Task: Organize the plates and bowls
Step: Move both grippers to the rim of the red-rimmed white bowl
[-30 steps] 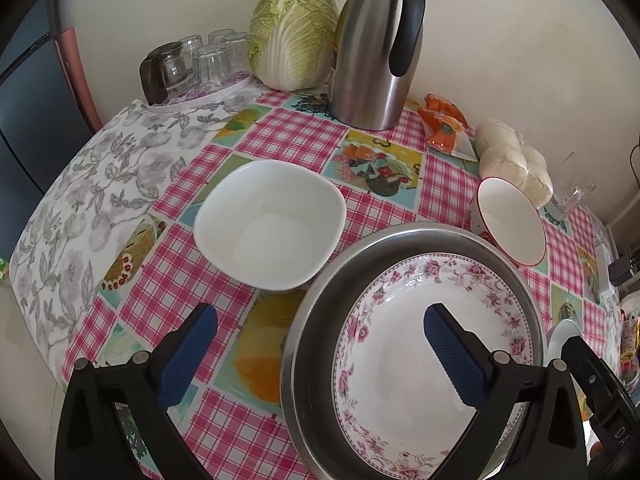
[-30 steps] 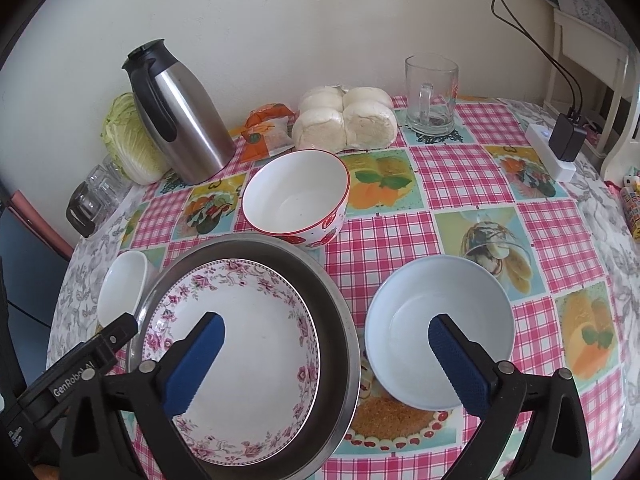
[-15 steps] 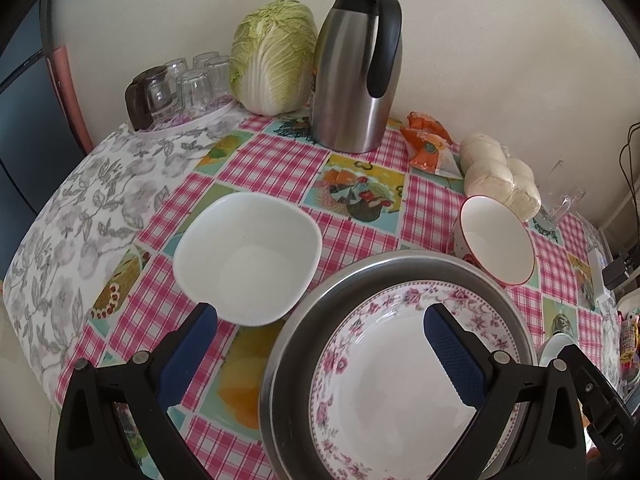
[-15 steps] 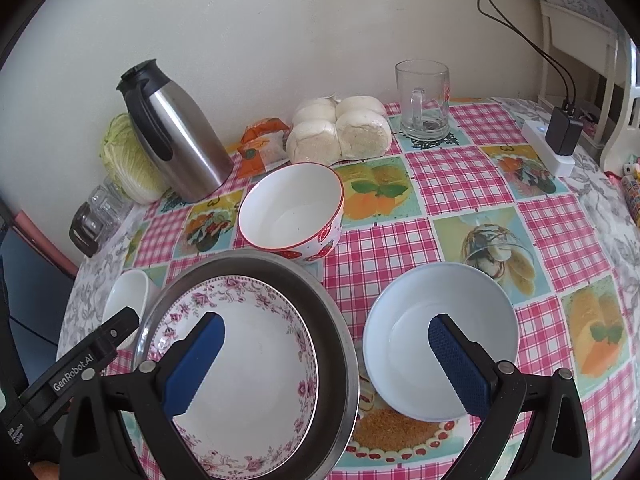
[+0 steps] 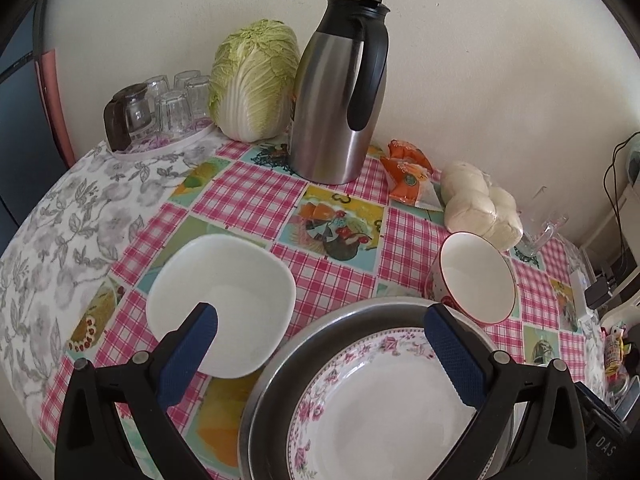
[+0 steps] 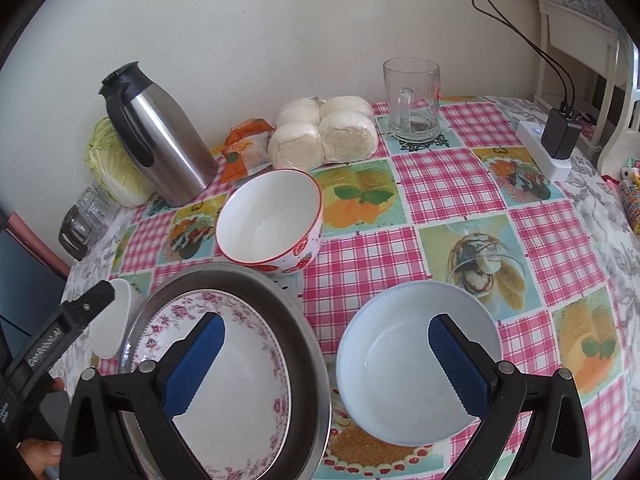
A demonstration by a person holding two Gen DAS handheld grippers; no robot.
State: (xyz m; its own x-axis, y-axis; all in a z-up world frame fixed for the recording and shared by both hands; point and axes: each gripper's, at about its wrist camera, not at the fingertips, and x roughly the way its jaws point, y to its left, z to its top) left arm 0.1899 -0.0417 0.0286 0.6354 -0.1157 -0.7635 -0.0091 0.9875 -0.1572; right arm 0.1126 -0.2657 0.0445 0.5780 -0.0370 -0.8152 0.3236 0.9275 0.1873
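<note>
A floral-rimmed plate (image 5: 384, 412) (image 6: 224, 384) lies inside a wide steel basin (image 5: 280, 364) (image 6: 304, 344) at the table's near side. Left of the basin sits a square white bowl (image 5: 224, 292) (image 6: 112, 328). Behind the basin stands a red-rimmed strawberry bowl (image 5: 476, 280) (image 6: 272, 220). A pale round bowl (image 6: 404, 368) rests to the basin's right. My left gripper (image 5: 320, 356) is open, one finger over the square bowl, the other over the plate. My right gripper (image 6: 324, 364) is open too, straddling the basin's rim and the pale bowl.
Along the wall stand a steel thermos jug (image 5: 340, 92), a cabbage (image 5: 252, 80), a tray of glasses (image 5: 160, 108), an orange packet (image 5: 408, 176), bagged buns (image 6: 324, 132) and a glass mug (image 6: 412, 100). A power strip with charger (image 6: 548, 148) sits far right. The checked tablecloth (image 6: 440, 176) shows between them.
Both grippers have drawn back and tilted up: the table contents sit lower and smaller in both views. Nothing on the table has moved. Both grippers stay open.
</note>
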